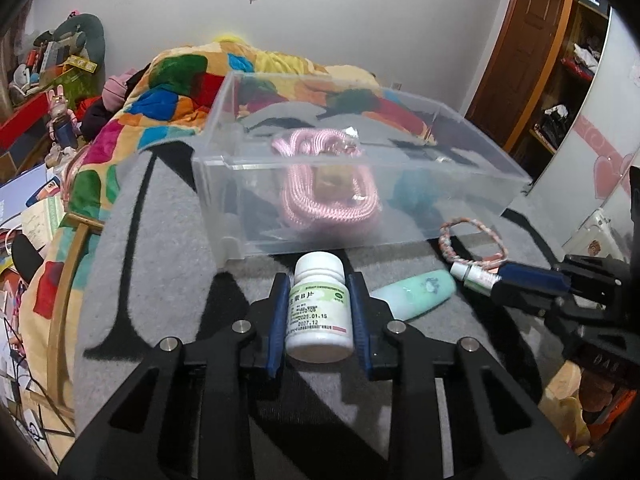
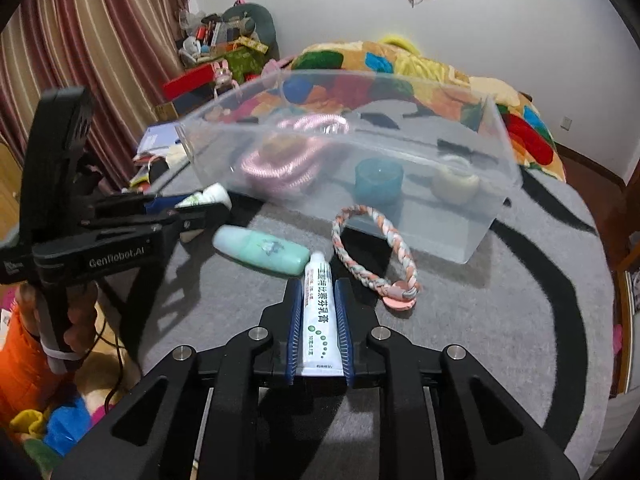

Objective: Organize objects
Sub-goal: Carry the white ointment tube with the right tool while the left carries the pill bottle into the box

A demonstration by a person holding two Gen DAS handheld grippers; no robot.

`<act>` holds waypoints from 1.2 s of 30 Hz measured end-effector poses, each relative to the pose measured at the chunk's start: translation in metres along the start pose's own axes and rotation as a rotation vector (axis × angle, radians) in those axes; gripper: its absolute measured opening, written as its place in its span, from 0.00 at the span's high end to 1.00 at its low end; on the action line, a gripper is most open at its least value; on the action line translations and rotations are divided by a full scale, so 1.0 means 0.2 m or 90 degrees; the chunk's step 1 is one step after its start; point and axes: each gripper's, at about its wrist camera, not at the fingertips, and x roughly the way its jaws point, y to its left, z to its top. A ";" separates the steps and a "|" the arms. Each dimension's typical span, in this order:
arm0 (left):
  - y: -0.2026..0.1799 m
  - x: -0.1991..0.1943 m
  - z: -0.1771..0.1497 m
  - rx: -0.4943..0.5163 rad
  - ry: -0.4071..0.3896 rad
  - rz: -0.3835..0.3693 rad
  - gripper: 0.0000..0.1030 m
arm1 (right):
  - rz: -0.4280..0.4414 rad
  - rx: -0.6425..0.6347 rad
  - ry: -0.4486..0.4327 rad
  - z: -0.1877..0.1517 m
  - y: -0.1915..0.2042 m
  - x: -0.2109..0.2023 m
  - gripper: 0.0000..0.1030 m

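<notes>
Clear plastic bin [image 1: 400, 184]: rigid, light, slick-walled, standing on the grey surface [image 2: 500, 320] with a pink rope coil [image 1: 328, 196] inside, best gripped at the rim. White pill bottle [image 1: 319, 308]: hard, smooth, probably light, pinched at its label by the left tongs [image 1: 319, 280] just in front of the bin (a round body may twist if held loosely). Ointment tube [image 2: 319, 312]: soft, crushable, pinched along its flat sides by the right tongs [image 2: 318, 284], between the mint bottle [image 2: 262, 249] and the braided ring [image 2: 376, 252].
</notes>
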 end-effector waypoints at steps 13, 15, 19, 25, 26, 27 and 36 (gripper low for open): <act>-0.10 -0.26 0.22 0.024 -0.114 -0.022 0.72 | -0.022 0.003 -0.119 0.24 0.01 -0.25 0.85; -0.12 -0.26 0.27 0.029 -0.121 -0.024 0.72 | -0.028 0.003 -0.130 0.27 0.00 -0.26 0.85; -0.14 -0.19 0.35 0.044 -0.111 -0.021 0.72 | -0.080 -0.007 -0.157 0.36 -0.01 -0.24 0.85; -0.20 0.01 0.44 0.084 -0.076 0.007 0.72 | -0.115 0.013 -0.139 0.46 -0.10 -0.11 0.85; -0.21 0.03 0.44 0.090 -0.073 0.015 0.72 | -0.114 0.019 -0.130 0.47 -0.12 -0.08 0.85; -0.21 0.06 0.45 0.094 -0.068 0.018 0.72 | -0.112 0.025 -0.119 0.48 -0.14 -0.04 0.85; -0.24 0.18 0.46 0.100 -0.028 0.020 0.72 | -0.087 0.047 -0.059 0.46 -0.23 0.13 0.85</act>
